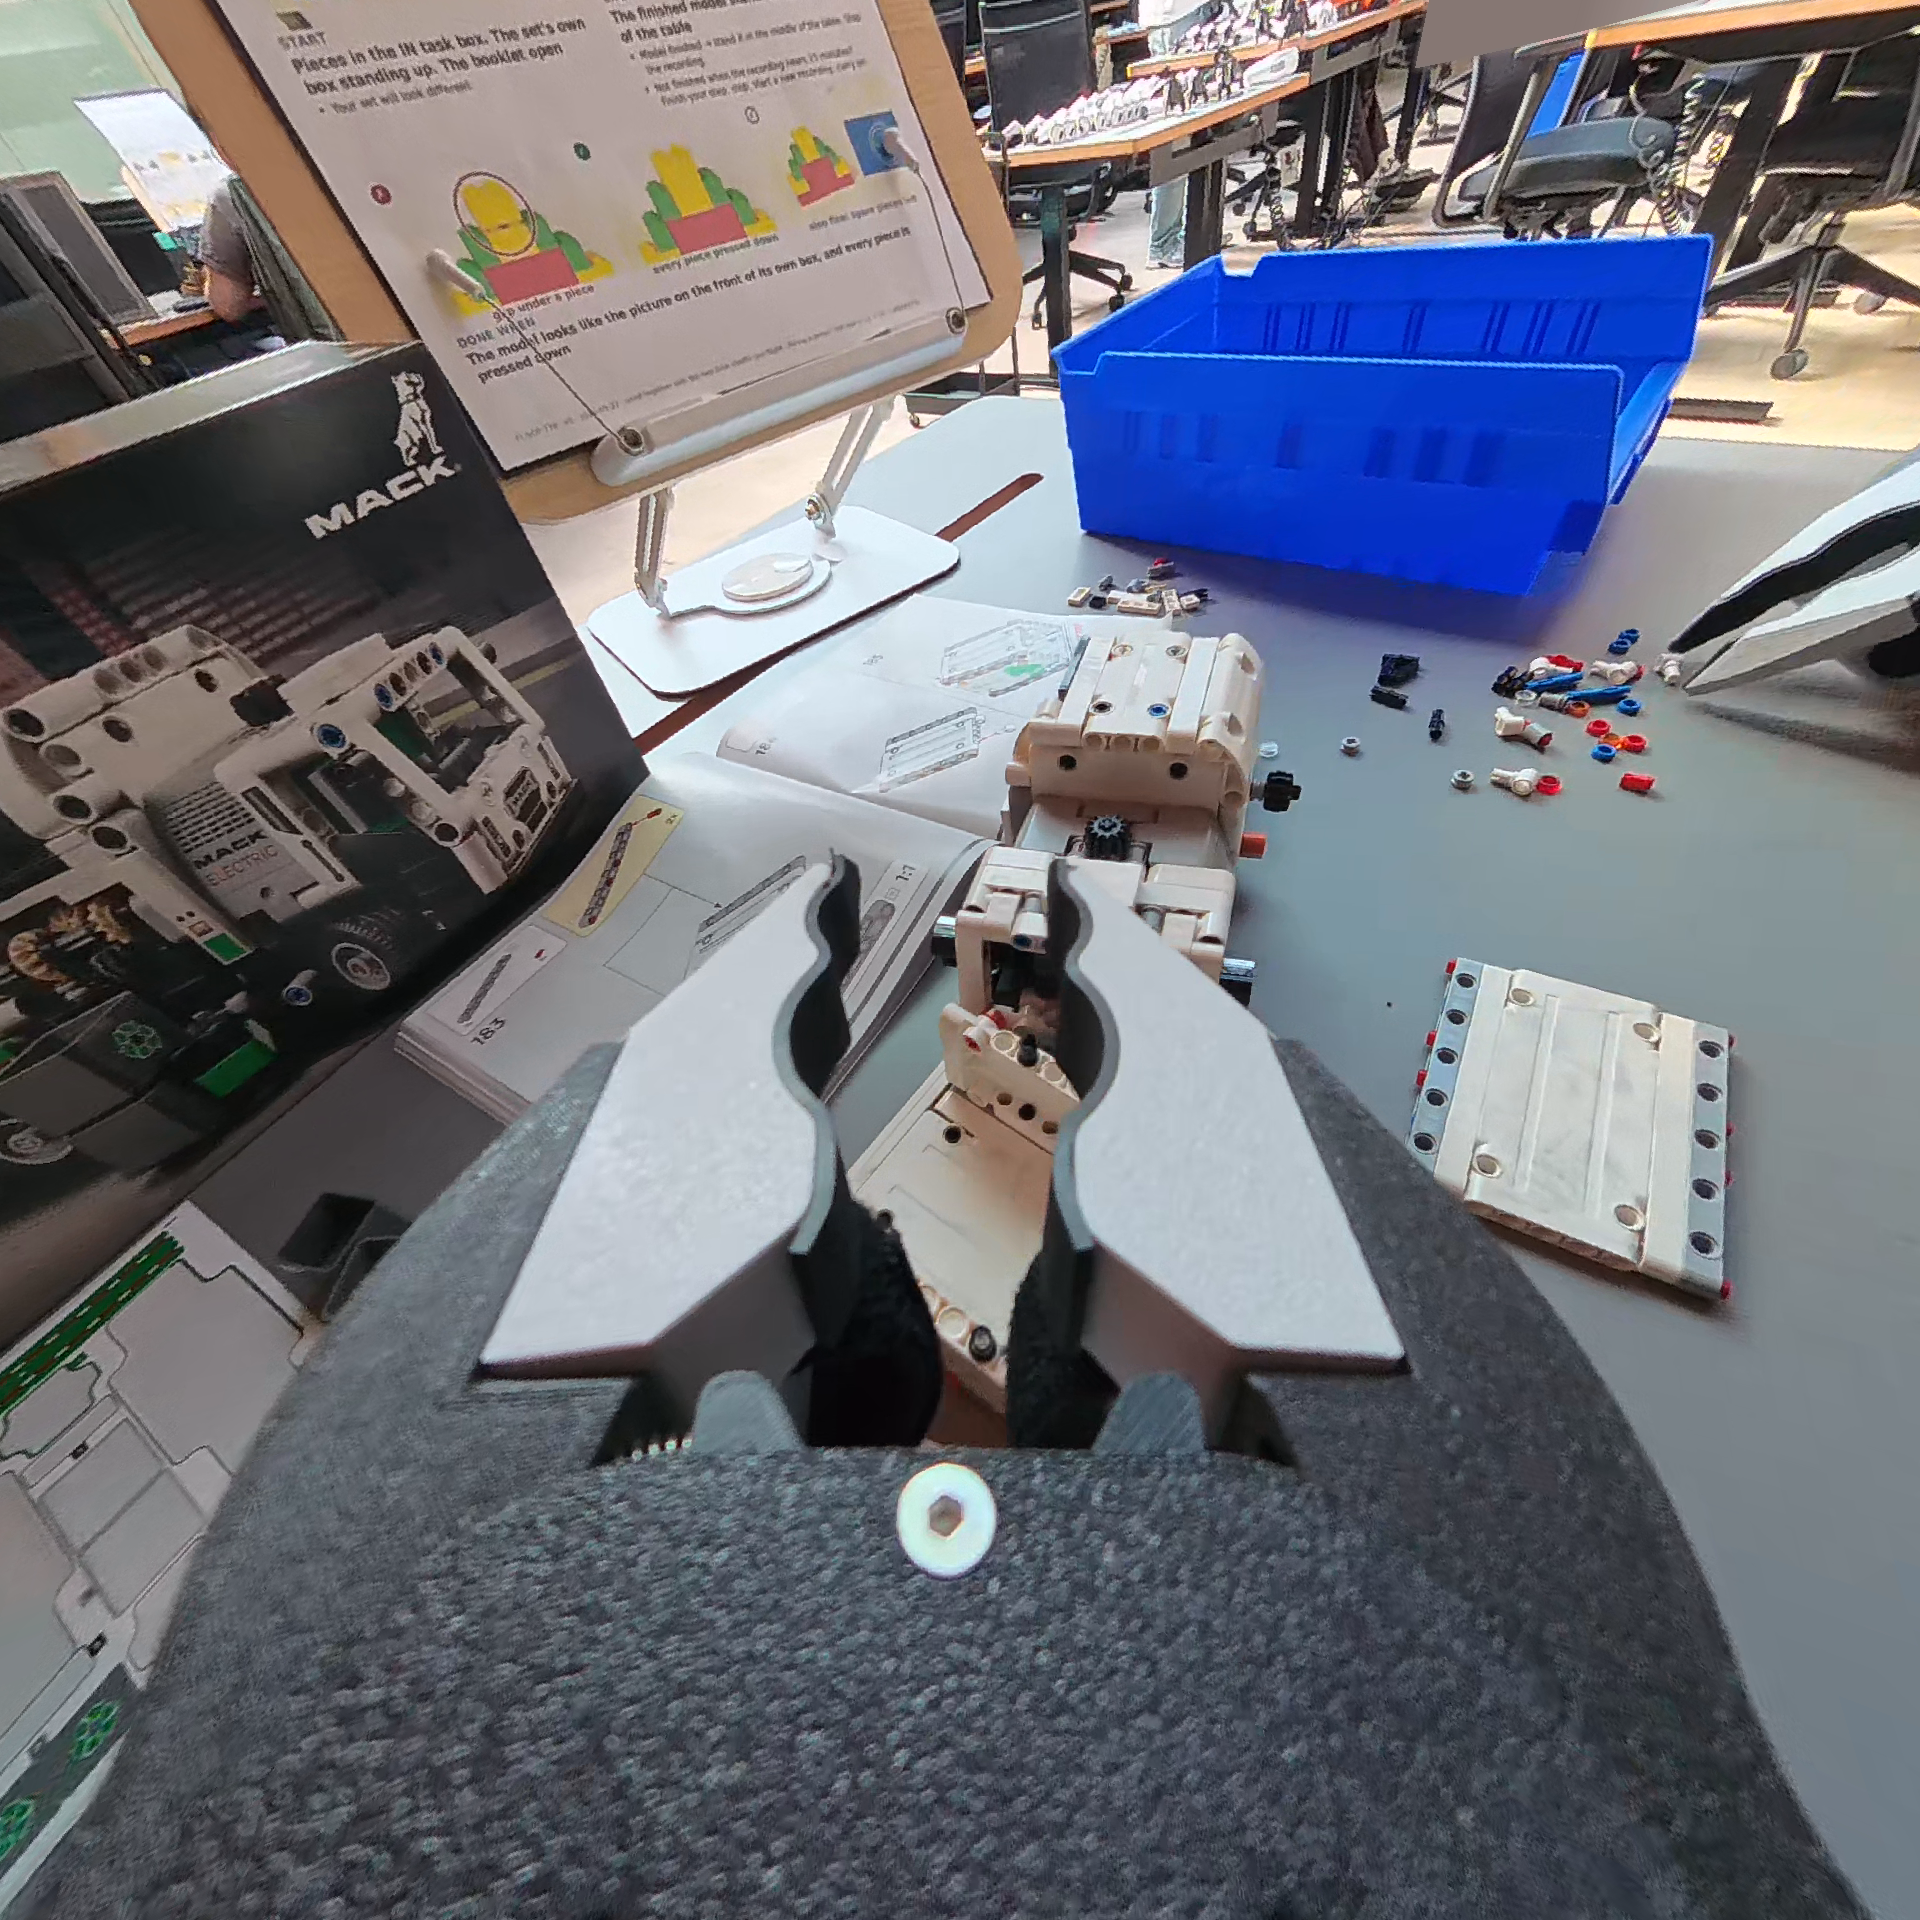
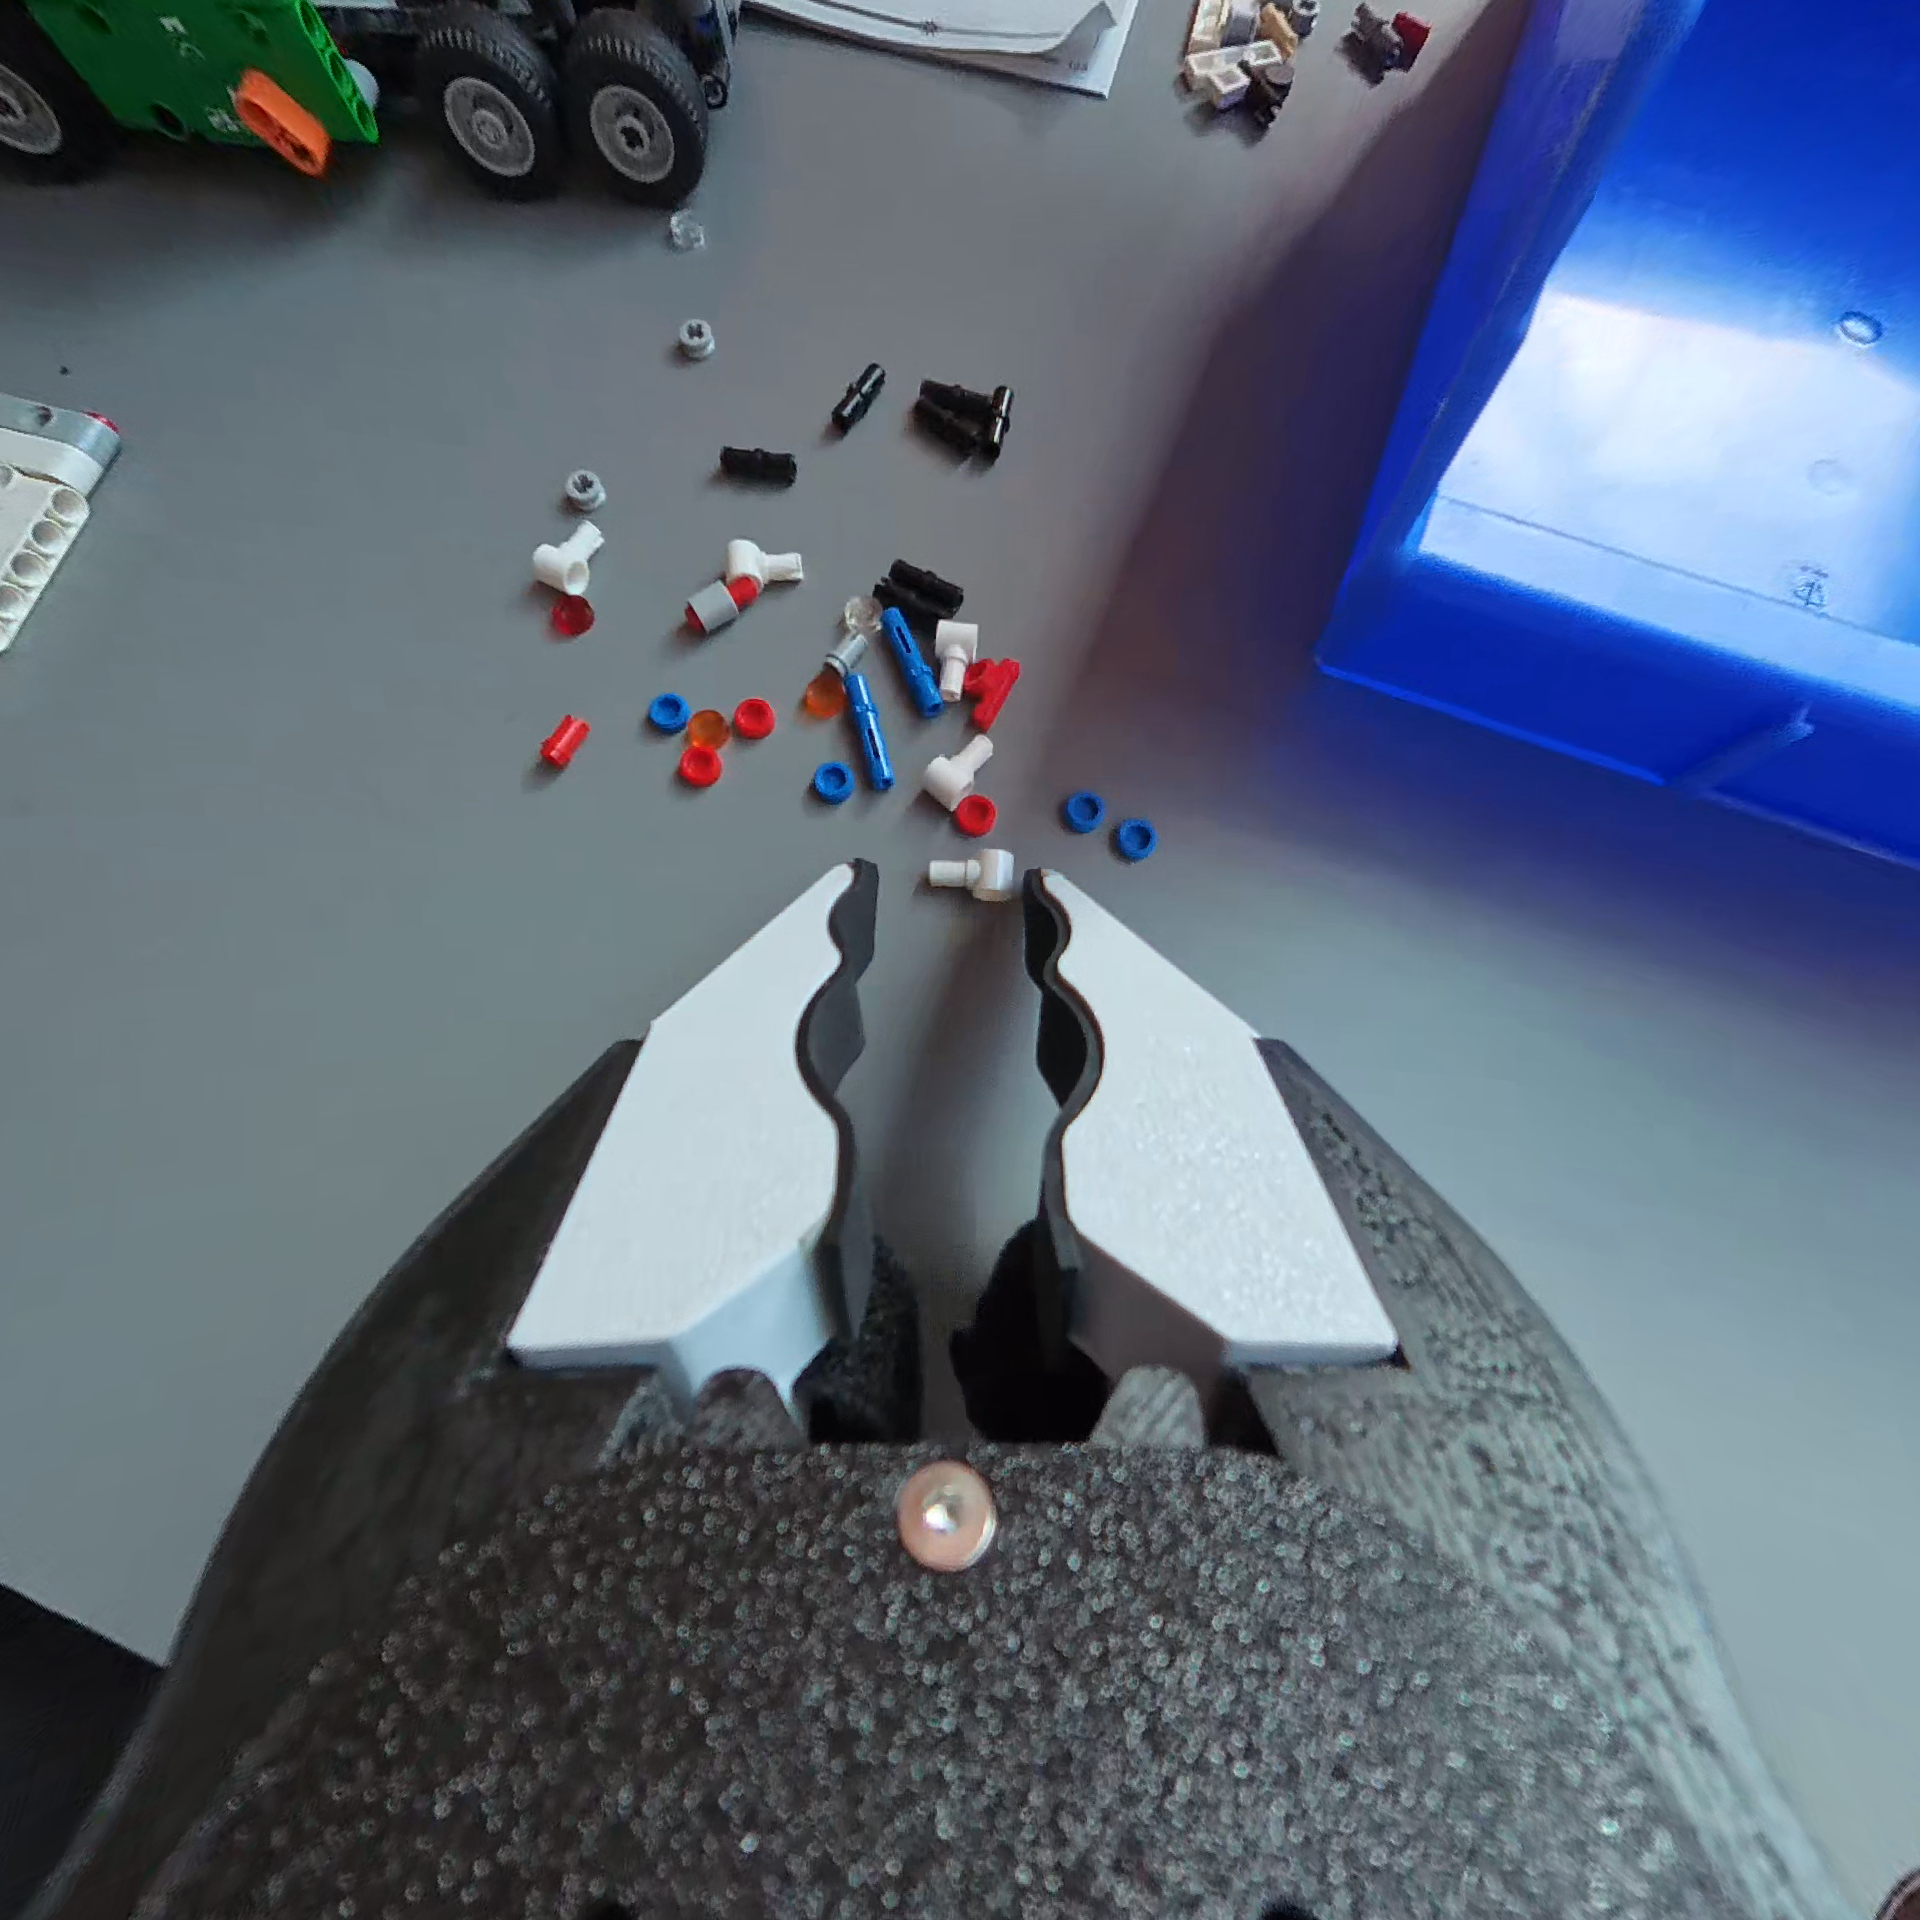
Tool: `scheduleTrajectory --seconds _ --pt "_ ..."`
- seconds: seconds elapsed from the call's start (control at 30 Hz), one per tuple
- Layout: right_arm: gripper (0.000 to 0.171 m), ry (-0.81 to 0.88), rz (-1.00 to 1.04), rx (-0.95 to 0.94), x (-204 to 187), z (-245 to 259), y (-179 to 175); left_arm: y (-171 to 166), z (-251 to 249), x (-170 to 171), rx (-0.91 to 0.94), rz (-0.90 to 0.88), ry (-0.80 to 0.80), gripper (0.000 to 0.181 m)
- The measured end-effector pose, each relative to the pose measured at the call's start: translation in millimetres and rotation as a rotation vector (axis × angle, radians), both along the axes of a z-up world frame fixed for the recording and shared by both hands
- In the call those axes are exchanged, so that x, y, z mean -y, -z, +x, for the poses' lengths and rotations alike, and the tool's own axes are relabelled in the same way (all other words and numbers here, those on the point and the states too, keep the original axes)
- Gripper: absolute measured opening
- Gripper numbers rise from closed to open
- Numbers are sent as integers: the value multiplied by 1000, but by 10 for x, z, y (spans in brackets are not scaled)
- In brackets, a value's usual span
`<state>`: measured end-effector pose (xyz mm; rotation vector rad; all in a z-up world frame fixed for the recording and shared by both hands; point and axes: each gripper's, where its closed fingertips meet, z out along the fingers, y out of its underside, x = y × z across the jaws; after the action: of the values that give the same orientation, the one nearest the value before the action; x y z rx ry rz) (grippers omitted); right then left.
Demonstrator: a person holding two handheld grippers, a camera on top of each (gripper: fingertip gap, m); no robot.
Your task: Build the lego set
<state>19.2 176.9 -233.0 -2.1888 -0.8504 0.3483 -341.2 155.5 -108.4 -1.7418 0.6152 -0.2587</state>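
Observation:
A white lego truck model [image 1: 1122, 727] lies on the grey table, partly over the open booklet [image 1: 790, 821]. My left gripper [image 1: 948, 883] is open, its jaws standing either side of the model's near end; I cannot see them touch it. A white panel [image 1: 1579, 1122] lies to the right. My right gripper [image 2: 951, 883] is open and empty, low over the table, with a small white connector [image 2: 977, 873] just ahead of its tips, near the right fingertip [image 2: 1039, 894]. Several loose red, blue, black and white pins [image 2: 831, 675] lie beyond. The right gripper also shows in the left wrist view [image 1: 1683, 670].
A blue bin [image 1: 1351, 447] stands at the back right, close to my right gripper [image 2: 1662, 416]. The set's box [image 1: 260, 727] stands at left, an instruction sheet on a stand [image 1: 623, 208] behind. A green wheeled truck section [image 2: 208, 73] and small tan pieces [image 2: 1247, 62] lie farther off. One gripper's finger ends stand about 40 cm off the other's. To reach the white panel [image 1: 1579, 1122] in a straight line is about 20 cm for my left fingers, about 25 cm for my right.

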Motion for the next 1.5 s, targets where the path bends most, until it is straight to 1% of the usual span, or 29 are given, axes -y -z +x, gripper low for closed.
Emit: scheduleTrajectory --seconds 0.03,0.07,0.17,0.23,0.3,0.33,0.4,0.53,0.67,0.7,0.73,0.83,0.9,0.97,1.07,1.17,1.23,1.27,1.3,1.33,1.4,1.43,1.5 --pt "25 -6 -1 7 -11 -8 21 -1 10 7 -4 2 3 33" --pt "17 -1 13 15 -33 -2 22 0 16 12 -7 2 6 33" --pt "16 -14 6 25 -5 -28 2 -1 21 21 -6 1 8 33" --pt "15 -87 0 -55 113 -267 -144 -1 23 24 -3 -1 10 33" --pt "15 -223 16 -140 318 -724 -306 4 38 27 1 -6 16 33" --pt "14 -278 10 -119 413 -917 -278 12 44 26 -3 -9 17 33" --pt "14 -335 24 -31 493 -1153 -132 27 52 30 -24 -6 15 33" --pt "14 -377 -3 -2 536 -1337 30 60 57 36 -50 -10 16 33" --pt "14 -385 7 11 517 -1391 30 74 56 37 -53 -17 17 33" --pt "18 -387 11 16 515 -1391 25 79 55 37 -57 -18 16 33" --pt "25 -375 30 20 483 -1367 -7 83 53 37 -62 -17 16 33" --pt "21 -247 111 -8 226 -1157 -203 89 61 44 -72 -16 19 33" --pt "26 -207 71 -10 125 -1058 -186 104 73 48 -78 -21 24 33" --pt "27 -196 52 22 66 -1024 -105 126 81 54 -91 -26 28 33" --pt "24 -209 47 61 45 -1068 -34 148 78 56 -117 -23 25 33" --pt "9 -205 75 113 -5 -1066 15 150 71 55 -118 -24 23 33" --pt "8 -228 88 114 13 -1092 -25 142 68 56 -111 -24 24 33" --pt "8 -230 108 95 24 -1109 -111 140 65 54 -107 -24 23 33" --pt "8 -263 116 53 95 -1162 -213 141 60 52 -106 -25 22 33" --pt "8 -336 100 -3 241 -1250 -296 143 56 50 -104 -27 22 34" --pt "8 -519 19 -99 654 -1446 -358 141 57 52 -99 -27 23 34" --pt "8 -588 -6 -118 828 -1521 -350 137 65 55 -95 -28 27 33" --pt "8 -624 -1 -65 952 -1573 -225 134 86 62 -93 -29 34 33"
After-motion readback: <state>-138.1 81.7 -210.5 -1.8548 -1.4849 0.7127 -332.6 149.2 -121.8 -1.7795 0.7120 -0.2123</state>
